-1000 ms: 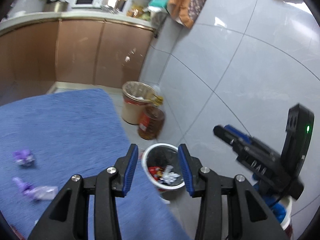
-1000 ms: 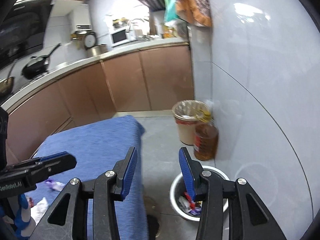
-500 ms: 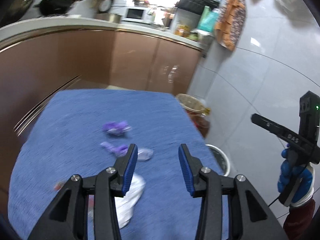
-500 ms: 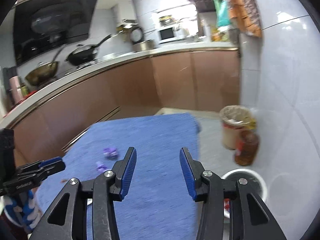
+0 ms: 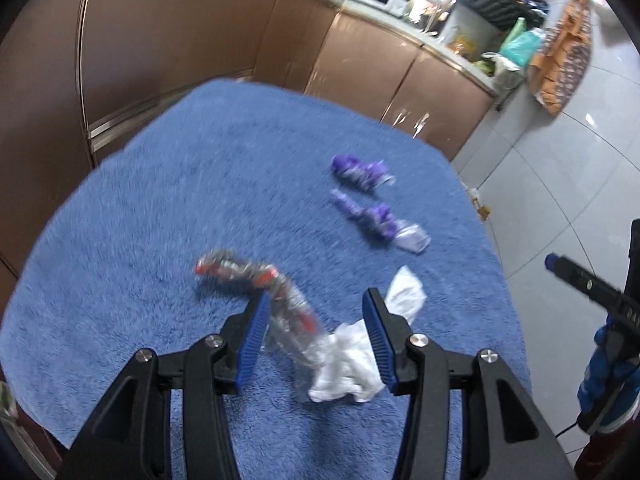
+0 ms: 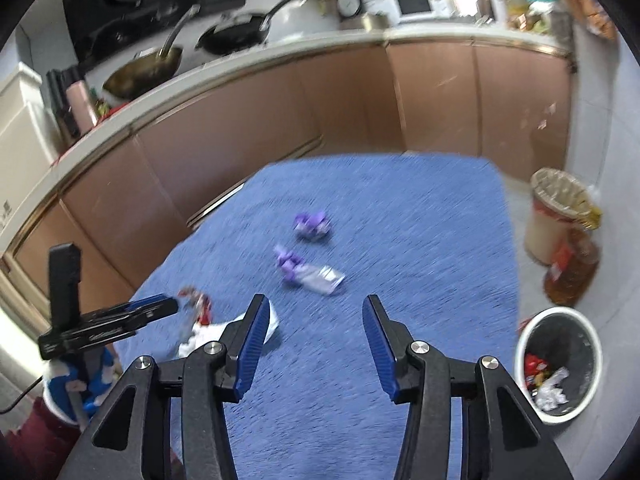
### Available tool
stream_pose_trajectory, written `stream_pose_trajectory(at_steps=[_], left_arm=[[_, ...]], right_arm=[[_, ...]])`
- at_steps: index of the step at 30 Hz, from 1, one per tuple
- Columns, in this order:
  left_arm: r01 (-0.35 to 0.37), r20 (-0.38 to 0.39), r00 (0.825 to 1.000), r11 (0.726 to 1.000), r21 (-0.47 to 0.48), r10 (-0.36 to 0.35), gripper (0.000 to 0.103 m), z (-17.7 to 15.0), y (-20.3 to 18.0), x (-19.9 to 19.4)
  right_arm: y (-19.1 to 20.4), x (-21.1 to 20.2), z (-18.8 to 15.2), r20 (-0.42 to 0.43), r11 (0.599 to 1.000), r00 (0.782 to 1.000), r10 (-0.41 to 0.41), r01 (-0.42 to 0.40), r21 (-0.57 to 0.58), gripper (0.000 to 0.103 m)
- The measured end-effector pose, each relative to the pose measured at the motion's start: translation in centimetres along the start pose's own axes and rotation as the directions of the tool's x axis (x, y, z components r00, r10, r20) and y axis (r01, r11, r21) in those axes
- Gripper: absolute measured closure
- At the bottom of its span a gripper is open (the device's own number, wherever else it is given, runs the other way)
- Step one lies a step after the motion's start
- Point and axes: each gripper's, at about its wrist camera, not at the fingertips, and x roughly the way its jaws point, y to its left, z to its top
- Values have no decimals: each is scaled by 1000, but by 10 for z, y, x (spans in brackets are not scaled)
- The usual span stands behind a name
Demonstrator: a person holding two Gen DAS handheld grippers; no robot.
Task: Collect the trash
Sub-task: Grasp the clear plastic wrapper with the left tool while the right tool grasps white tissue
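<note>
A blue towel [image 5: 160, 216] covers the table, with trash on it. A clear wrapper with red print [image 5: 276, 300] and a crumpled white tissue [image 5: 352, 356] lie just ahead of my open left gripper [image 5: 314, 332], which hangs above them. Two purple wrappers [image 5: 360, 170] [image 5: 380, 222] lie farther off. My right gripper [image 6: 314, 334] is open and empty above the towel [image 6: 420, 240]; the purple wrappers [image 6: 312, 224] [image 6: 304, 272] lie ahead of it. A white trash bin [image 6: 560, 360] with trash in it stands on the floor to the right.
Brown kitchen cabinets [image 6: 280, 112] curve behind the table, with pans [image 6: 236, 36] on the counter. A lined beige bin [image 6: 556, 216] and an oil bottle [image 6: 572, 272] stand on the floor by the tiled wall [image 5: 560, 160].
Both grippers have swung from the white bin on the floor back over the blue towel. The left one now hangs low over the clear wrapper and tissue. Both stayed open.
</note>
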Motion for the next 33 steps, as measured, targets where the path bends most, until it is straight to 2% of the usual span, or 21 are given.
stream_pose_trajectory(at_steps=[6,14,17,22,23,25,26,28,31,33], left_arm=[[18,-47,999,998,-59,-20,57,4,15,26],[51,-70,996,995,-87,-57,60,7,27,51],[56,-57,997,996,-67,-60,65,5,29,52],[52,-42,998,997,-63,-55,81,1,38,49],[54,-40,998,996,-66,-57,82,1,40,49],[58,-34,998,996,-71,-61,86,0,42,48],[58,-31,998,996,-74,-60,87,-1,43,48],[57,-25,998,995,-83,-59,88,-2,43,47],[56,-19,998,993,-101,-59,89,-3,45,44],[56,-14,998,993,-107,-58,90,-3,44,41]], right_arm=[[16,52,-5,-137,996,987,85,-89,-21,56],[26,111,-10,-269,987,952,145,-156,-21,56],[26,125,-13,-302,986,940,160,-169,-4,56],[25,138,-19,-329,981,925,191,-193,26,56],[25,140,-19,-331,979,922,199,-202,25,57],[28,141,-21,-332,976,919,213,-219,19,70],[29,141,-22,-333,974,917,218,-225,18,73],[32,143,-23,-333,974,917,217,-227,10,88],[36,140,-25,-325,971,919,223,-240,-12,96],[40,132,-24,-306,968,924,230,-250,-26,97]])
